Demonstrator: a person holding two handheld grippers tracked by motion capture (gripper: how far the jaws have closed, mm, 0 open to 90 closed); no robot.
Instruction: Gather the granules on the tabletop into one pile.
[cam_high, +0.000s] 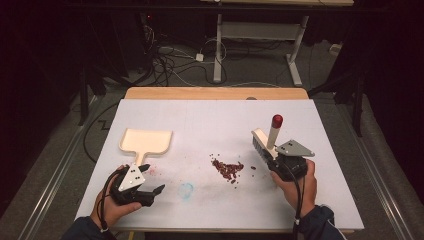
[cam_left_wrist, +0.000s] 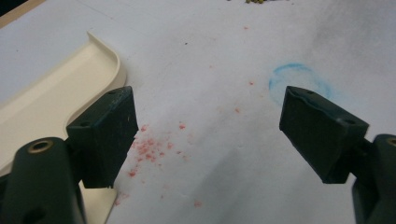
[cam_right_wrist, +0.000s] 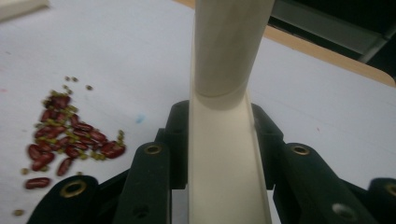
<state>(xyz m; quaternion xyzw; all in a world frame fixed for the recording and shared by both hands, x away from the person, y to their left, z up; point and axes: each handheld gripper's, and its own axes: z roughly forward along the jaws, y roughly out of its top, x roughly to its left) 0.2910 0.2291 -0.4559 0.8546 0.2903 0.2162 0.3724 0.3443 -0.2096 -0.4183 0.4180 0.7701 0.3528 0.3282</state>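
In the right gripper view the brush (cam_right_wrist: 224, 116) ran off at 12 and 6 o'clock, its bristles hidden from us. The dustpan (cam_left_wrist: 51, 98) was cut off at 9 o'clock. Small greenish grains (cam_right_wrist: 70, 109) stayed unidentifiable.

My table (cam_high: 310, 200), white-topped with a wooden far edge.
On it lie a cream dustpan (cam_high: 146, 140), a beans pile (cam_high: 227, 169), pink crumbs (cam_left_wrist: 149, 147), a blue ring mark (cam_high: 186, 189).

The surface (cam_high: 210, 120) is white, with a faint blue ring (cam_high: 186, 190) and pink specks lower left. The dustpan (cam_high: 146, 141) is cream. The brush (cam_high: 265, 141) is cream with a red-tipped handle. At centre, the beans (cam_high: 227, 169) are dark red, mixed with small green ones.
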